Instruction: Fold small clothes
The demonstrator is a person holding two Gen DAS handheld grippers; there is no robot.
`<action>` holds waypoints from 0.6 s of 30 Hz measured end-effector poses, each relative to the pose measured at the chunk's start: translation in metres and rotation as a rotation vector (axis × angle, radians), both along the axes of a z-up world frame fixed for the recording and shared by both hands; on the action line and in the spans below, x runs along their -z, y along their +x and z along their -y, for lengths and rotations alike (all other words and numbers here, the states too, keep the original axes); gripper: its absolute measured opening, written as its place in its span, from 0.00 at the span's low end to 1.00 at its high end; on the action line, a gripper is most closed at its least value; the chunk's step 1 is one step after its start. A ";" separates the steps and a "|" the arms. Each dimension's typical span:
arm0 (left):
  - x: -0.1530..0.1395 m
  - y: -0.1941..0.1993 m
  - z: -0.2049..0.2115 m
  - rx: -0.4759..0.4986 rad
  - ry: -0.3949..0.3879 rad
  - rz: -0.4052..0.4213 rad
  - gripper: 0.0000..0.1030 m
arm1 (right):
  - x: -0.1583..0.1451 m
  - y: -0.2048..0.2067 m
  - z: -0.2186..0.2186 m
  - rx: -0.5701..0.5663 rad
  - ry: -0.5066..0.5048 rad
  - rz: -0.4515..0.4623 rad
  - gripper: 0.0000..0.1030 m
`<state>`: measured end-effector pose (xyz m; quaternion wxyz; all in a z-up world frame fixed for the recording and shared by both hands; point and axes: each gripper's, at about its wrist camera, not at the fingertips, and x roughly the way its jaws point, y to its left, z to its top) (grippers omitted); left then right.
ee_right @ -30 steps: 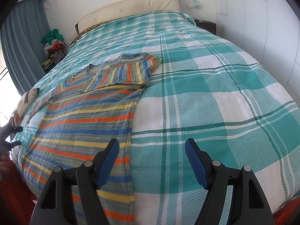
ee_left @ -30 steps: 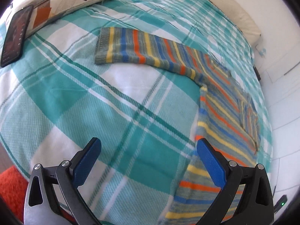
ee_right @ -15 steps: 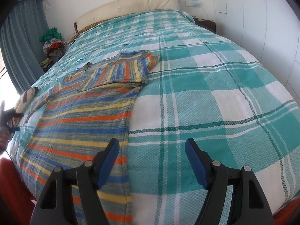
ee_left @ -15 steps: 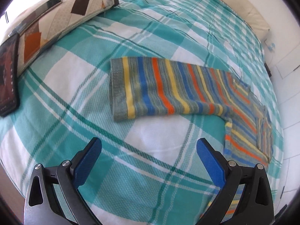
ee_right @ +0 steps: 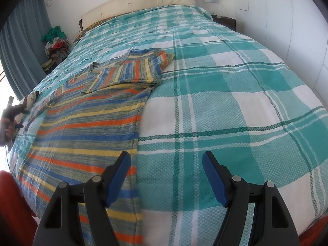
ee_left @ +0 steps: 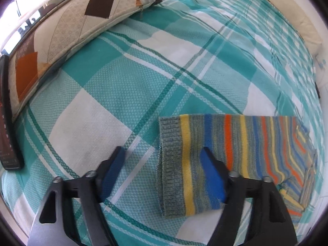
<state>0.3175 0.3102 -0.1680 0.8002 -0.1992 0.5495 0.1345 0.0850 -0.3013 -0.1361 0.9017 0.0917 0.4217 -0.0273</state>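
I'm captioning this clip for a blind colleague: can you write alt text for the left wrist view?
The open left claw straddles the grey cuff end of a striped sweater sleeve lying flat on a teal plaid bedspread. A patchwork pillow and a dark phone sit at left.

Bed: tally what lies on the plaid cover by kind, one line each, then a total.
Striped sweater: 1
Patchwork cushion: 1
Dark phone at the cushion's edge: 1
Total: 3

Both hand-held grippers, left and right, are open and hold nothing.
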 end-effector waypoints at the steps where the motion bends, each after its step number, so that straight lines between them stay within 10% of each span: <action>1: -0.001 0.000 0.004 0.012 -0.002 0.021 0.22 | 0.000 0.000 -0.001 -0.002 0.001 0.000 0.70; 3: -0.010 0.003 0.016 0.041 0.002 0.047 0.01 | 0.001 0.001 -0.001 -0.005 0.006 -0.002 0.70; 13: -0.152 0.034 0.183 0.472 0.060 0.318 0.00 | -0.002 0.001 -0.002 -0.026 0.069 0.017 0.70; 18: -0.167 0.035 0.292 0.680 -0.007 0.371 0.00 | -0.008 -0.003 -0.002 -0.035 0.081 0.040 0.70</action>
